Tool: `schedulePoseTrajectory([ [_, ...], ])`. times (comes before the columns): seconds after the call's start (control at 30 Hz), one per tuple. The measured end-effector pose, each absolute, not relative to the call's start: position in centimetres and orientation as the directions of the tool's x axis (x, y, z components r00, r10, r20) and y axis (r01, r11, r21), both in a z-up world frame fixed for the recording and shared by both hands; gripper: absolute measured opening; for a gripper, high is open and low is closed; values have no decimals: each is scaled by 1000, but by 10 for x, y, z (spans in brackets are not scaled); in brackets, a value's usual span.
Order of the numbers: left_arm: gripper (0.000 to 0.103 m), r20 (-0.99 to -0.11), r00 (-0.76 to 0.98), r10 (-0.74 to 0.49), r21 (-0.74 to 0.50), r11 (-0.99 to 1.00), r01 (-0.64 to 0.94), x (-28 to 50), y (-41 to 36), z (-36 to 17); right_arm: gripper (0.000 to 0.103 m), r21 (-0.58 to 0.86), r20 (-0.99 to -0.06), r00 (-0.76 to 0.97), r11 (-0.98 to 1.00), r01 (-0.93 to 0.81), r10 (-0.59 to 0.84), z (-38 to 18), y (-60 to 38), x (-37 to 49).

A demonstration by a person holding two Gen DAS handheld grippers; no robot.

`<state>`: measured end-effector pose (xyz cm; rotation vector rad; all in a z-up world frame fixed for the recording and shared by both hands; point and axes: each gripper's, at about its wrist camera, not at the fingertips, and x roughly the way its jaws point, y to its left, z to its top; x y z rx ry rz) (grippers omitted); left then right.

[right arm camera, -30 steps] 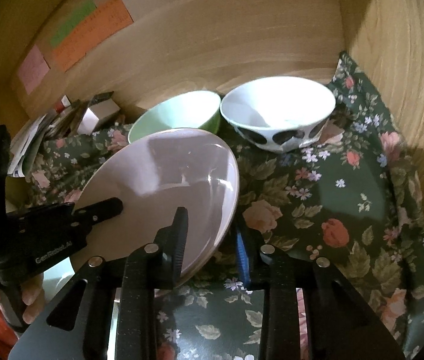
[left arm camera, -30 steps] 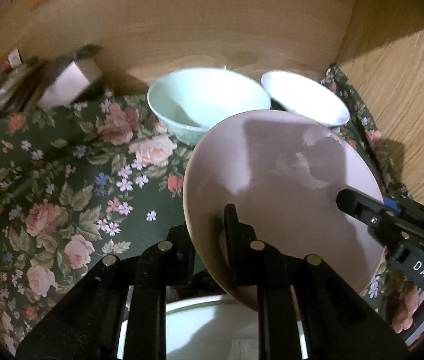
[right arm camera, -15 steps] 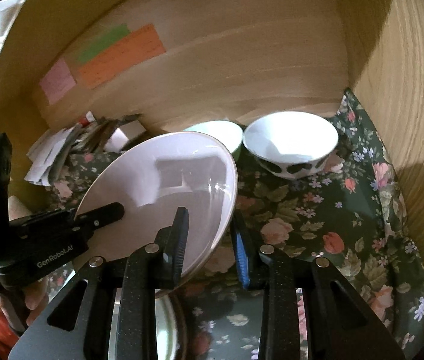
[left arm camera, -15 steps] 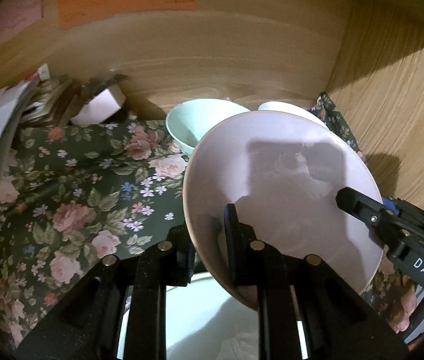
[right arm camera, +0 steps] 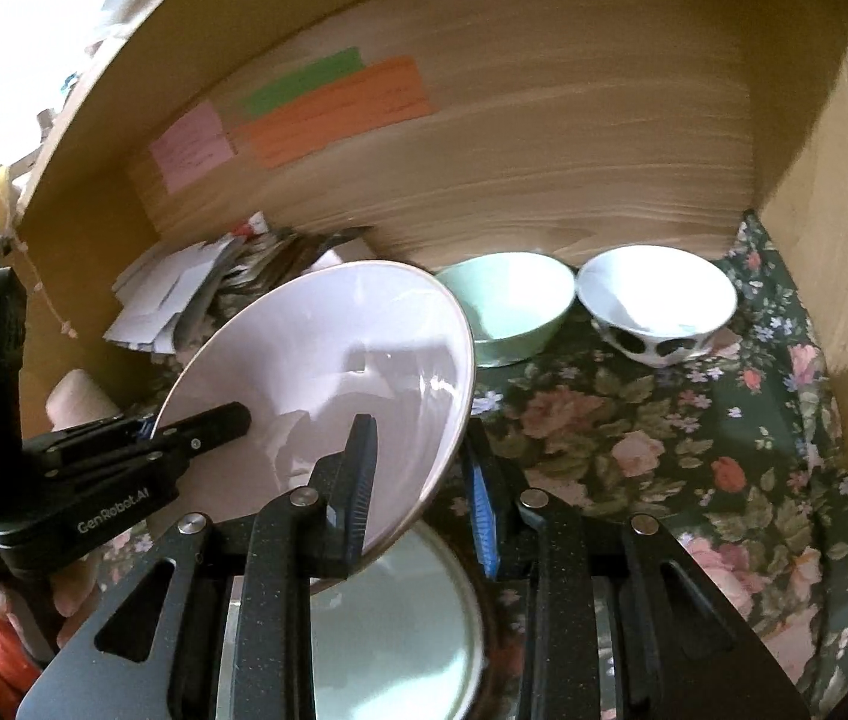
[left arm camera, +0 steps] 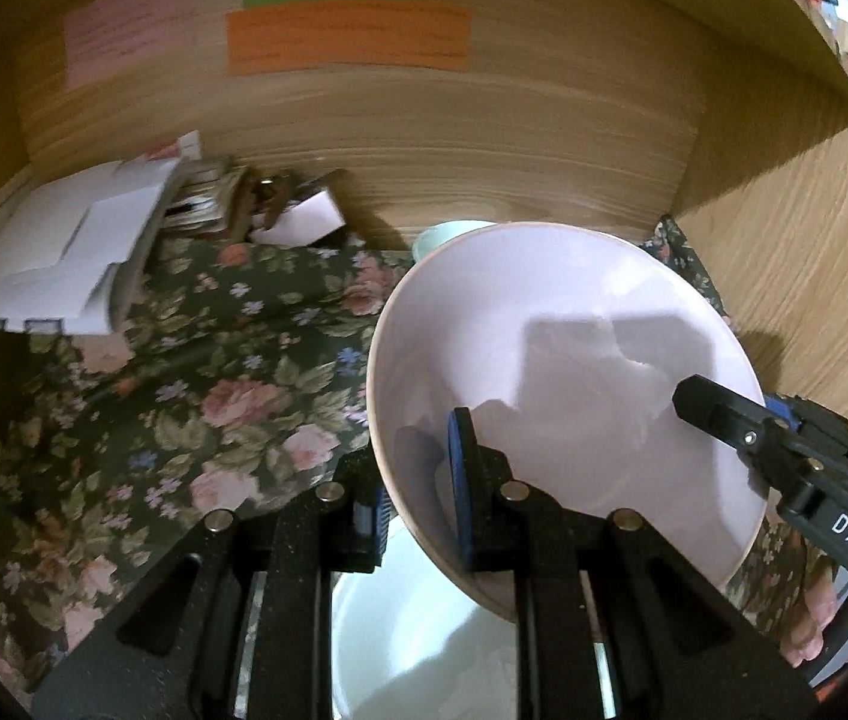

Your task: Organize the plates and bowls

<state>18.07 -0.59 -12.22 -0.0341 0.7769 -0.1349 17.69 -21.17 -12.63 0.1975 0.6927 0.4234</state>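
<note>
Left wrist view: the left gripper (left arm camera: 418, 498) had its jaws clamped on the near rim of the pink plate (left arm camera: 562, 396), which tilted above a white plate (left arm camera: 424, 630) at six o'clock.

Right wrist view: the right gripper (right arm camera: 418, 480) pinched the same plate's edge; the green bowl (right arm camera: 508, 306) and spotted bowl (right arm camera: 658, 306) sat at one o'clock on the floral cloth (right arm camera: 694, 462). Uneven pulling by the two grippers could twist the glazed rim loose and drop it onto the dish beneath.
</note>
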Motion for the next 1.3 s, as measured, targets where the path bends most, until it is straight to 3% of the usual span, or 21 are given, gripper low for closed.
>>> schedulePoseTrajectory([
  [0.7, 17, -677, 735, -39, -80, 997, -20, 122, 75, -124, 26, 312, -571, 622, 842, -440, 536, -126, -135, 154],
  [1.3, 17, -713, 701, 20, -98, 987, -127, 81, 140, -156, 26, 324, -617, 522, 795, -514, 589, -148, -73, 140],
])
